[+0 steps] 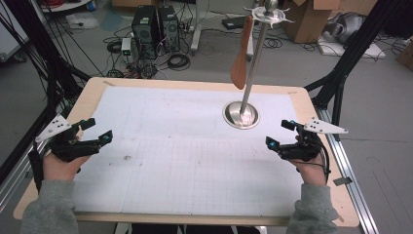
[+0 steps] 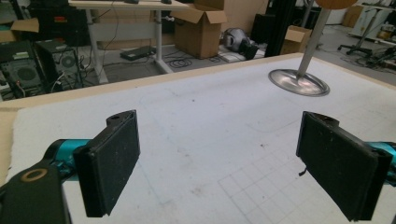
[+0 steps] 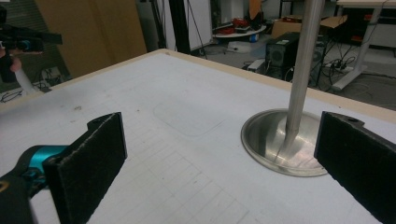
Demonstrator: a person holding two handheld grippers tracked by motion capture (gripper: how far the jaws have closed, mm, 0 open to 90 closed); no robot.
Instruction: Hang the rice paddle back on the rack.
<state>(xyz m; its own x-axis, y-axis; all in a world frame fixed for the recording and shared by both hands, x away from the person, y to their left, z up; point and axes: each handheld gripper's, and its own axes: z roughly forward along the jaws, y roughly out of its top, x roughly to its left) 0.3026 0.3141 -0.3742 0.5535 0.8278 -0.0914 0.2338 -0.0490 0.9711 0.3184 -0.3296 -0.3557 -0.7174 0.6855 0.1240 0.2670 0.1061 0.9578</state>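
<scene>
— Cables, computer towers [image 1: 155,30] and cardboard boxes [image 1: 311,17] crowded the floor beyond the table [image 1: 195,85], whose top was covered by a white gridded mat [image 1: 185,146]. What did the two hands have at that point?

— Nothing. At about eight o'clock on the mat the left gripper [image 1: 100,131] hovered with its jaws spread wide and empty; its own view showed bare mat between the pads [image 2: 112,158]. Farther right, at one o'clock, the steel stand [image 1: 242,114] stood upright, and a wooden spatula [image 1: 241,61] hung from the hook ring at its top, clear of the mat. At four o'clock the right gripper [image 1: 278,132] was likewise open and empty, near the stand's base.

— So which step was that?

— Likely the very start: both tools poised, spatula untouched. The next move probably called for the right gripper to rise toward twelve o'clock, close on the spatula's blade or handle, and lift it off the hook without tipping the stand.
</scene>
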